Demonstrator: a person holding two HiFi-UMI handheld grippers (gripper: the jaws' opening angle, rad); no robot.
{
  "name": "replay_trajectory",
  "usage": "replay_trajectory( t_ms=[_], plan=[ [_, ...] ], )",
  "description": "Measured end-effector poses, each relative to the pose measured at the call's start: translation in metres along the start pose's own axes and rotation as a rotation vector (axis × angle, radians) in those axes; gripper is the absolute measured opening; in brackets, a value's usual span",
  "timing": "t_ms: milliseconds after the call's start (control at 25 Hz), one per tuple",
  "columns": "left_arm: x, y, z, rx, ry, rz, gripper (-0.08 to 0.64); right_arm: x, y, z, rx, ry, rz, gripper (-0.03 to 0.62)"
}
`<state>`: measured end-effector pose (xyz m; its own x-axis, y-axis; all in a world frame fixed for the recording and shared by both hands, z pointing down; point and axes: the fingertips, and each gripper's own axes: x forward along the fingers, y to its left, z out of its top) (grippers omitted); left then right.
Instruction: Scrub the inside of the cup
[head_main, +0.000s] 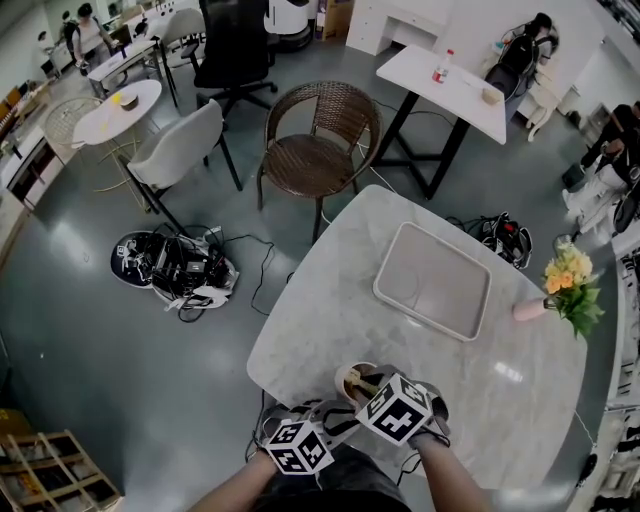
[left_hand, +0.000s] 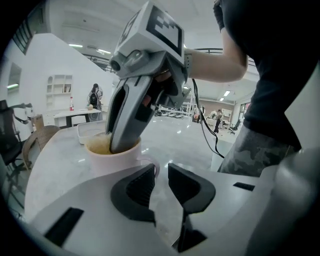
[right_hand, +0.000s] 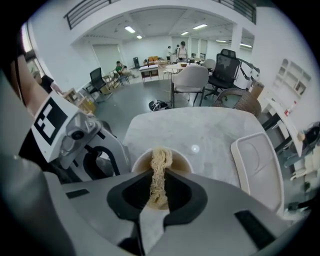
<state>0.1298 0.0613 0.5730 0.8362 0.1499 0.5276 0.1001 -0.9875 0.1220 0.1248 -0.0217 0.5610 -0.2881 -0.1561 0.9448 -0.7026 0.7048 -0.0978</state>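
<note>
Marble table, tray beyond cup, scrubber inside

Pale cup, upright, brown inside, just ahead of left gripper, handle toward it. Tan fibrous scrubber pinched in right gripper, hanging into cup.

An empty white tray lies on the marble bench, well apart from a pink vase of yellow flowers at the bench's right edge. Beyond stand a wicker chair and a white table bearing a bottle. Black gear lies on the floor.
</note>
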Motion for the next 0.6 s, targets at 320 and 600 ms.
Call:
replay_trajectory(
  t_ms=[320,600],
  plan=[
    [0.019,0.003,0.014,-0.011,-0.004,0.072,0.093,0.002,0.003,0.005,-0.010,-0.035,0.142,0.063],
    [0.030,0.002,0.022,-0.056,-0.033,0.140,0.094,-0.025,0.008,0.009,0.042,-0.125,0.246,0.063]
  ],
)
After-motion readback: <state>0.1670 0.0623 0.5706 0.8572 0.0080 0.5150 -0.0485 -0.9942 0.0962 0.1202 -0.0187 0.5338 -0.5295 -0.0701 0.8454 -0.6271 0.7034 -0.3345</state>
